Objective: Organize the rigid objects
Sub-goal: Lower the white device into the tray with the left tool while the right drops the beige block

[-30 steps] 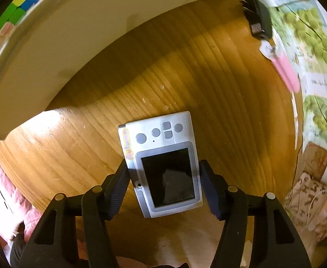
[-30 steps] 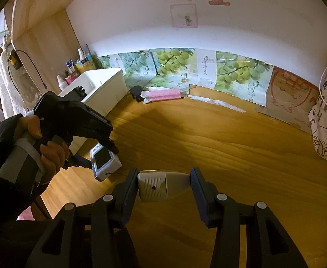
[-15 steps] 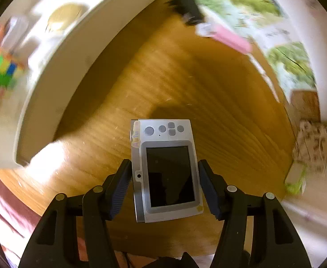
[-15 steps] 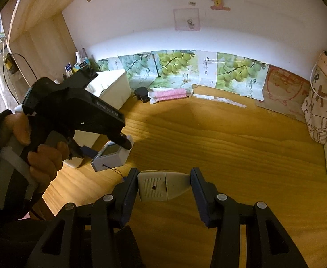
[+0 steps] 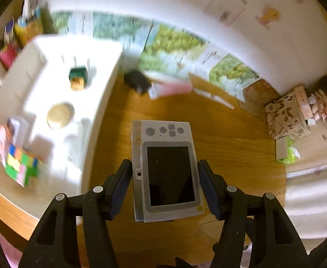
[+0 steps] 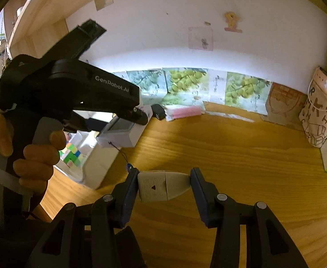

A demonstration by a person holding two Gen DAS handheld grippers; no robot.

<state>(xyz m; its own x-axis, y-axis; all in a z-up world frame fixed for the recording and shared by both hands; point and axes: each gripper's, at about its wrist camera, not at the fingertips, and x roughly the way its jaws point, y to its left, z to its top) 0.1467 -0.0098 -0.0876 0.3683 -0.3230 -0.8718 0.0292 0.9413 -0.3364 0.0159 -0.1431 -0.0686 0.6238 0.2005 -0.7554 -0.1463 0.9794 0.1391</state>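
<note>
Left wrist view: the left gripper (image 5: 165, 185) clamps a grey handheld device (image 5: 165, 169) above the wooden table (image 5: 230, 156), beside the white tray (image 5: 101, 102). The right gripper (image 6: 164, 186) pinches a beige plug (image 6: 161, 185) over the table.

Grey camera (image 5: 165, 169), multicoloured cube (image 5: 21, 164), white organizer tray (image 5: 51, 44).
</note>
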